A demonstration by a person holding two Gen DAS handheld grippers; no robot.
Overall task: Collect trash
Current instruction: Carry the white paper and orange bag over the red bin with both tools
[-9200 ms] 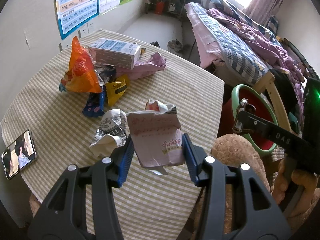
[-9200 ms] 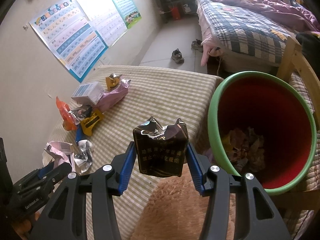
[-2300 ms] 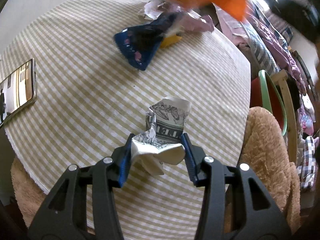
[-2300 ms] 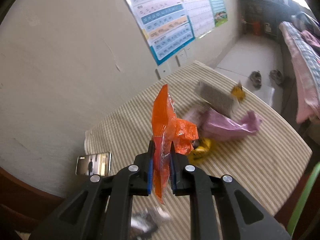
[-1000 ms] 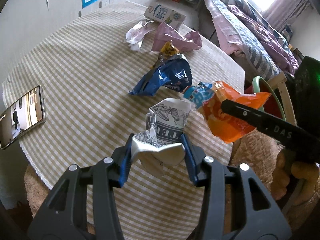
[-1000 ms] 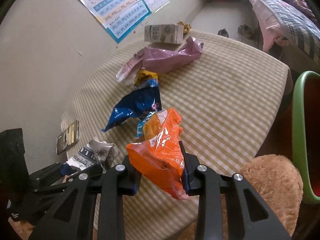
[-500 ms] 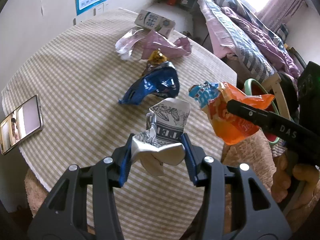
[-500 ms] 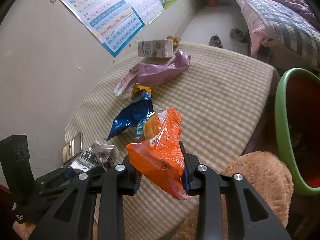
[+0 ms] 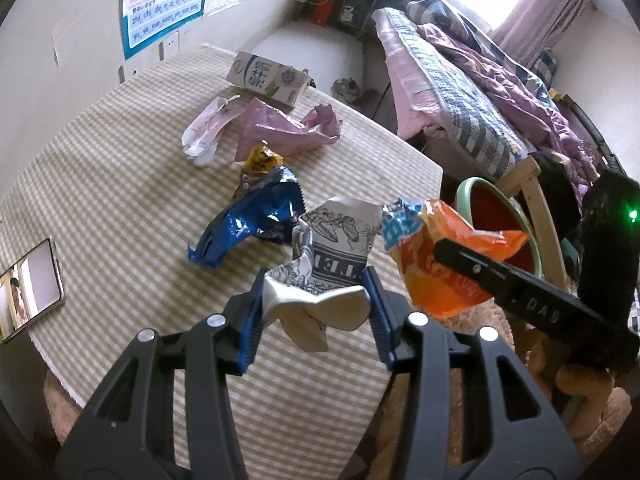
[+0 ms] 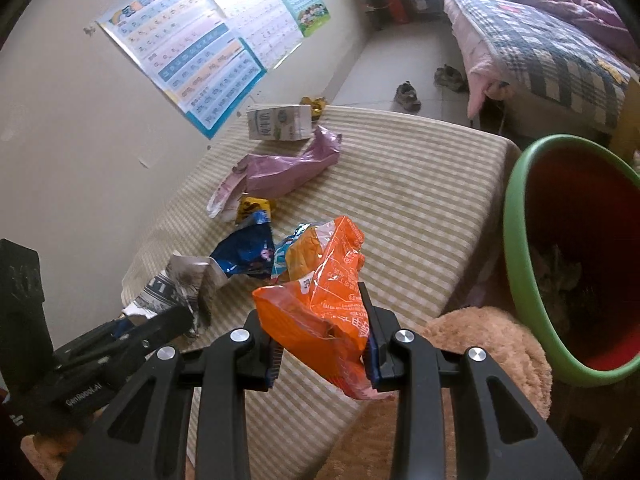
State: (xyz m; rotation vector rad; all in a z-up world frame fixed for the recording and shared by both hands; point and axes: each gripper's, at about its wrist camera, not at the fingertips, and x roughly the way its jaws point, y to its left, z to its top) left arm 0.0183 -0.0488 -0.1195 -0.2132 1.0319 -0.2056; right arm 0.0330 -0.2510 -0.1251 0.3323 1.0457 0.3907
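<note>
Round table with beige-white striped cloth (image 9: 120, 168) carries white milk carton (image 9: 266, 76), pink plastic bag (image 9: 280, 128), yellow wrapper (image 9: 261, 161), blue foil wrapper (image 9: 248, 220), smartphone (image 9: 30, 300).

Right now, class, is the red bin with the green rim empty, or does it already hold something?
Not empty. The right wrist view shows crumpled trash lying low inside the red bin, whose inner wall above it is bare.

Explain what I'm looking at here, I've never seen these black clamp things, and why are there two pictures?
No robot: a person holds one hand-held pincer in each hand, each with a camera looking along its fingers, hence two pictures. The left tool grips a crumpled printed paper wrapper. The right tool grips an orange snack bag. On the striped tablecloth lie a blue wrapper, a pink bag, a milk carton and a phone. A green-rimmed red bin stands beside the table.
</note>
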